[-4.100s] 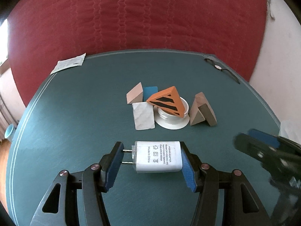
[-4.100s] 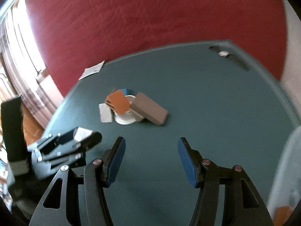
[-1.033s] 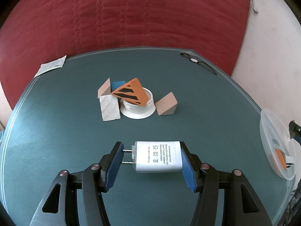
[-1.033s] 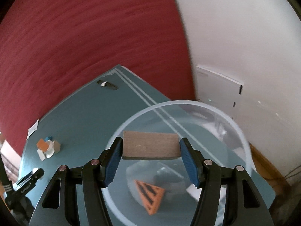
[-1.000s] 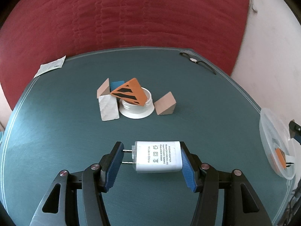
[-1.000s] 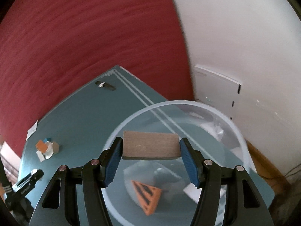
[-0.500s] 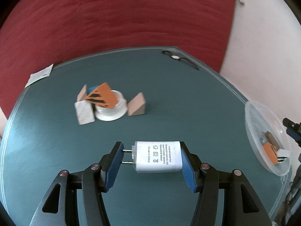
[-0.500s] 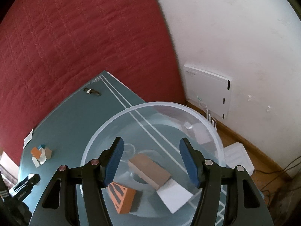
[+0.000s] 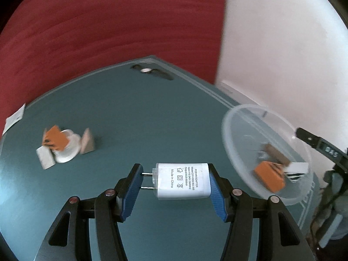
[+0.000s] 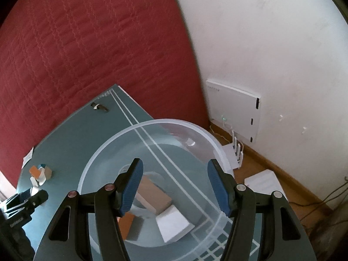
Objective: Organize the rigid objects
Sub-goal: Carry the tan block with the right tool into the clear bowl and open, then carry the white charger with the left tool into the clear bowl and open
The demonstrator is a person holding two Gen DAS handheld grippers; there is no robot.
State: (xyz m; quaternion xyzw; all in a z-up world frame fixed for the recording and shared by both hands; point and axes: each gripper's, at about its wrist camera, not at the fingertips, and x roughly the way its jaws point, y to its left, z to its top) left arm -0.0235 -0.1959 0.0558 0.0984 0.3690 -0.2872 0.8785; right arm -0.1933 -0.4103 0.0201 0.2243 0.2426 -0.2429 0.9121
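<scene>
The left gripper (image 9: 175, 184) clamps a white power adapter (image 9: 181, 181) sideways between its blue pads, above a teal table (image 9: 130, 113). The right gripper (image 10: 175, 184) hangs over a clear plastic bowl (image 10: 104, 150) near the table's corner, jaws apart and empty. Inside the bowl lie a brown block (image 10: 153, 195), a white block (image 10: 173, 223) and an orange wedge (image 10: 126, 223).

The white power adapter (image 9: 182, 181) carries sideways print reading "POWER ADAPTER" and "Made in China", with smaller model and rating lines too fine to read and three little symbols between, while the table's far-corner white marking (image 10: 104, 95) stays illegible.
</scene>
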